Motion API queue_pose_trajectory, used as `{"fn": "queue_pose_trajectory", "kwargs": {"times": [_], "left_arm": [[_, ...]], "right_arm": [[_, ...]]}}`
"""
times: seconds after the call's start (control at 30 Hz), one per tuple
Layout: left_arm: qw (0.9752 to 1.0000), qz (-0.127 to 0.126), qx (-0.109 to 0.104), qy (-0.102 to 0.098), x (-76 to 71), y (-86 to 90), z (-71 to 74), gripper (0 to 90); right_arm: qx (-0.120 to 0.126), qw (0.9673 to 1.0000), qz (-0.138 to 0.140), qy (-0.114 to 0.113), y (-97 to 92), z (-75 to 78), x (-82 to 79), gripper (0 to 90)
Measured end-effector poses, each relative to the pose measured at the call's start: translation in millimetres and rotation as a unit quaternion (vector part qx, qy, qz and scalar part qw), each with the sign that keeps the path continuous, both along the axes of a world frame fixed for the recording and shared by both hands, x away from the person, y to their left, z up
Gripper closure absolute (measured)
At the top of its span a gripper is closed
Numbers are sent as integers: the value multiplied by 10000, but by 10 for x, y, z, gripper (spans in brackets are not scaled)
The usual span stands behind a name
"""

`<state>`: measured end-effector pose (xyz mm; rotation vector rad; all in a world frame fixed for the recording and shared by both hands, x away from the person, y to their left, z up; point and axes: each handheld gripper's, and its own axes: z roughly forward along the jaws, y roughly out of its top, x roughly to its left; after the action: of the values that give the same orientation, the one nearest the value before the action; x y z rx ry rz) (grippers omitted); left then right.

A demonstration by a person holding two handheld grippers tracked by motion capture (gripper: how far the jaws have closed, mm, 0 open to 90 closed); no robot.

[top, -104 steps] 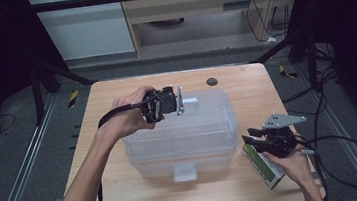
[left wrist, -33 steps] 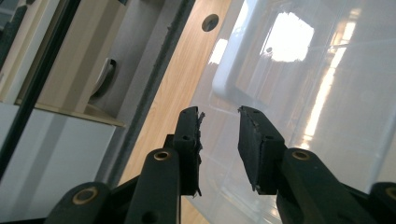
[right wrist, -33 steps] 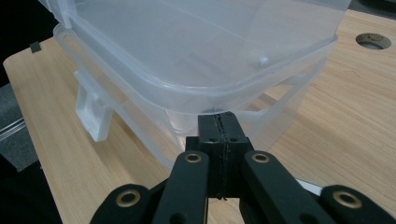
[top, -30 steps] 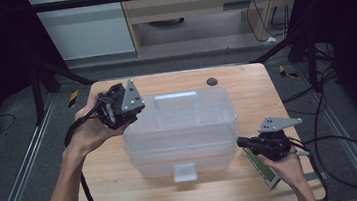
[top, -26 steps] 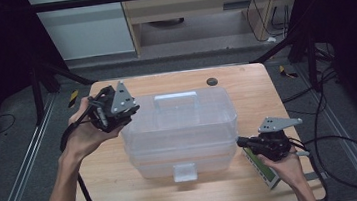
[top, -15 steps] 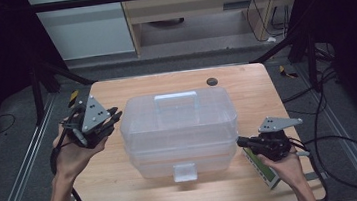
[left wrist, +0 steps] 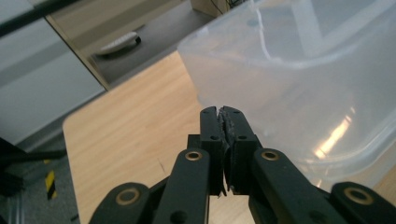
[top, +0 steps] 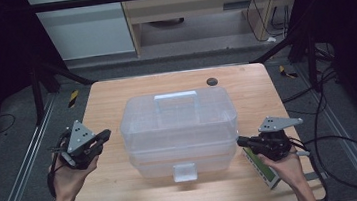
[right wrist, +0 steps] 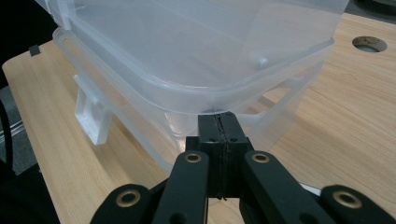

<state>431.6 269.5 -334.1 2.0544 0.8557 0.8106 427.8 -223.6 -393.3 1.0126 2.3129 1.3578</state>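
Now flanking box (top: 179,130) at frame centre: left gripper (top: 101,137) mid-left, just closed on nothing; right gripper (top: 241,141) lower right, tips together at rim, likely bracing.

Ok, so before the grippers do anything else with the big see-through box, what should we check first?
1. Left gripper free of the clear box: ok. It sits apart at the box's left side; its jaws have just been closing, with nothing between them.
2. Right gripper holding nothing: ok, jaws shut and empty, tip close under the lid's rim.
3. Is the right gripper touching the box: cannot tell.
4. Lid sitting flat on the box: ok.
5. Front latch clicked shut: cannot tell.
6. Green device near the right hand clear of the box: ok, it lies beside it near the table edge.
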Motion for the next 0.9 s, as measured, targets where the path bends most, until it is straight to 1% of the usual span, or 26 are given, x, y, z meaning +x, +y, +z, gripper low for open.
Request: {"fn": "queue_pose_trajectory", "kwargs": {"times": [0.07,0.13,0.2,0.23,0.27,0.33,0.43,0.57,0.7,0.87,0.9], "left_arm": [[9999,-11,-27,120,1,12,-104,892],[9997,-31,-157,194,-2,16,-189,894],[9994,-36,-192,279,1,19,-254,896],[9992,-47,-115,377,11,16,-288,896],[9991,-46,-103,410,11,15,-308,897],[9988,-60,-182,449,2,22,-328,897],[9986,-67,-225,474,-27,16,-364,897],[9986,-92,-215,483,-57,1,-425,897],[9982,-140,-237,529,-51,-34,-493,897],[9982,-258,-183,519,-30,-121,-544,897],[9981,-278,-145,533,-28,-136,-551,897]], "right_arm": [[15,10000,5,9,-1,1,0,900],[22,10000,4,11,-1,1,1,900],[35,10000,-4,8,-1,2,0,900],[35,10000,-4,8,-1,2,0,900],[34,10000,-3,4,-1,2,0,900],[40,10000,-9,2,-2,4,0,900],[46,10000,-9,-16,-3,6,2,900],[50,10000,-18,-35,-2,14,2,900],[64,10000,-23,-63,-1,30,7,900],[96,9999,-33,-73,-4,42,11,900],[97,9999,-39,-79,-4,44,12,900]]}}
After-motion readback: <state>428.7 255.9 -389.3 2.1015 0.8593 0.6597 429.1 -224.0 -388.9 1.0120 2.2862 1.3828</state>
